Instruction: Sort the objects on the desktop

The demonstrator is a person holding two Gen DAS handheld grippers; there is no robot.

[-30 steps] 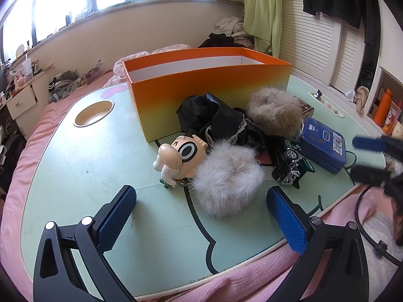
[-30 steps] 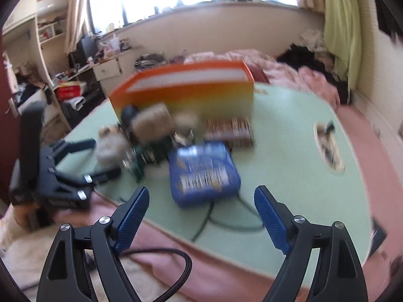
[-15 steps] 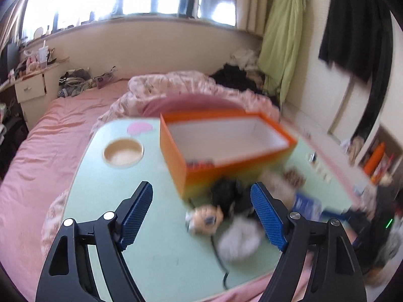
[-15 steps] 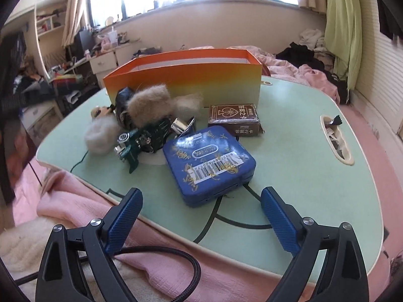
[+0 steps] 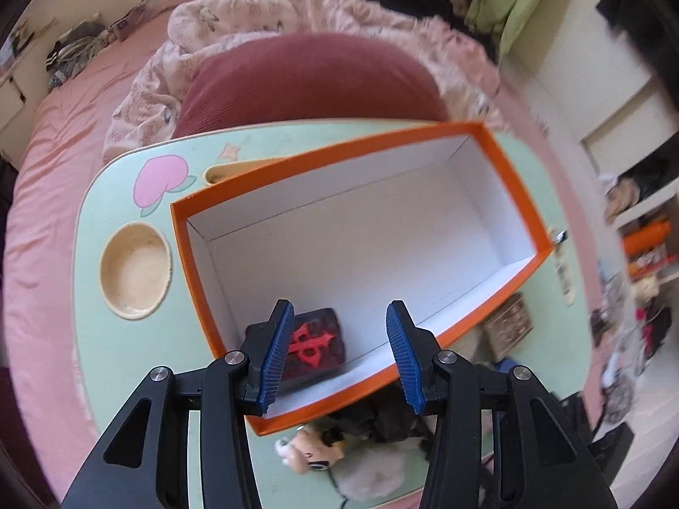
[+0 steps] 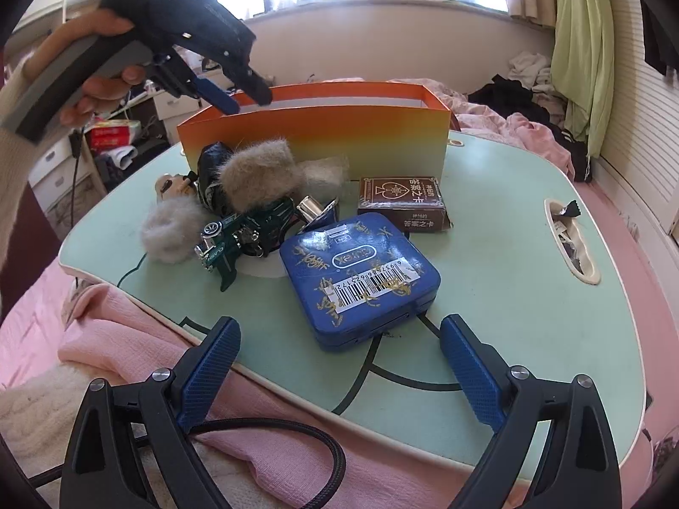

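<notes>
My left gripper (image 5: 339,314) hangs over the near left end of the orange box (image 5: 509,178), pointing steeply down. Its jaws are closing with nothing gripped between them. A dark block with a red sign (image 5: 322,339) lies on the box floor below. In the right wrist view a hand holds the left gripper (image 6: 242,93) above the box (image 6: 318,135). My right gripper (image 6: 337,326) stands open at the table's front edge, just short of the blue tin (image 6: 360,271). A brown card pack (image 6: 401,201), green toy car (image 6: 242,233), beige fur ball (image 6: 259,174) and white fur ball (image 6: 169,229) lie before the box.
A cartoon figure (image 6: 169,184) and black cloth (image 6: 210,169) sit left of the fur balls. The green table (image 6: 509,254) has a round cup hollow (image 5: 136,269) and a slot (image 6: 568,237) at the right. A black cable (image 6: 254,432) crosses the pink blanket in front.
My left gripper rose from the table's front, moved over the orange box and tipped downward, and its jaws narrowed. My right gripper stayed nearly still, its jaws slightly wider.
</notes>
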